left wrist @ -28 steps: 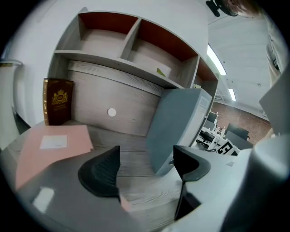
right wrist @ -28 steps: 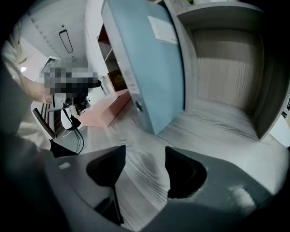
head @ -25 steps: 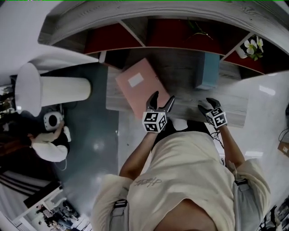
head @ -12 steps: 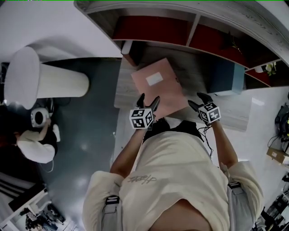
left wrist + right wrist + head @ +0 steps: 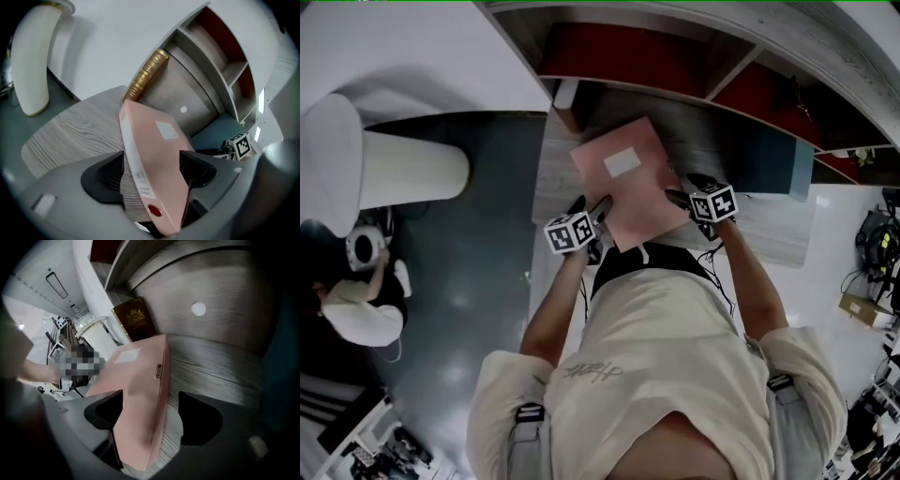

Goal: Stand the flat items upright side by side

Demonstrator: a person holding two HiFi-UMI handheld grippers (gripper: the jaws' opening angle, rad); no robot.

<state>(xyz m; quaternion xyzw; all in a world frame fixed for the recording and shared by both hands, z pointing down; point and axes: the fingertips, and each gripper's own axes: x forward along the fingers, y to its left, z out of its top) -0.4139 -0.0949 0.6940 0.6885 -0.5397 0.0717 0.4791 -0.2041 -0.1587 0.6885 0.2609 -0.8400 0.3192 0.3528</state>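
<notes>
A pink binder (image 5: pixel 628 178) with a white label lies tilted on the grey wood-grain desk (image 5: pixel 551 178). My left gripper (image 5: pixel 591 208) is at its near left corner. In the left gripper view the binder (image 5: pixel 157 154) fills the gap between the jaws, spine toward the camera, and my left gripper (image 5: pixel 150 171) is shut on it. My right gripper (image 5: pixel 684 187) is at the binder's right edge. Its jaws are opening. In the right gripper view the binder (image 5: pixel 140 399) sits beside the left jaw of my right gripper (image 5: pixel 152 416), with bare desk showing before the right jaw.
A brown book with gold lettering (image 5: pixel 145 77) leans at the back of the desk, also visible as the brown book (image 5: pixel 133 324). A teal box (image 5: pixel 769 164) stands at the right. Red-backed shelves (image 5: pixel 619 61) rise behind. A white column (image 5: pixel 394 173) and a person (image 5: pixel 356 309) are at left.
Both grippers have closed in on the pink binder: the right one moved left to its right edge, and the left one now sits at its near left corner.
</notes>
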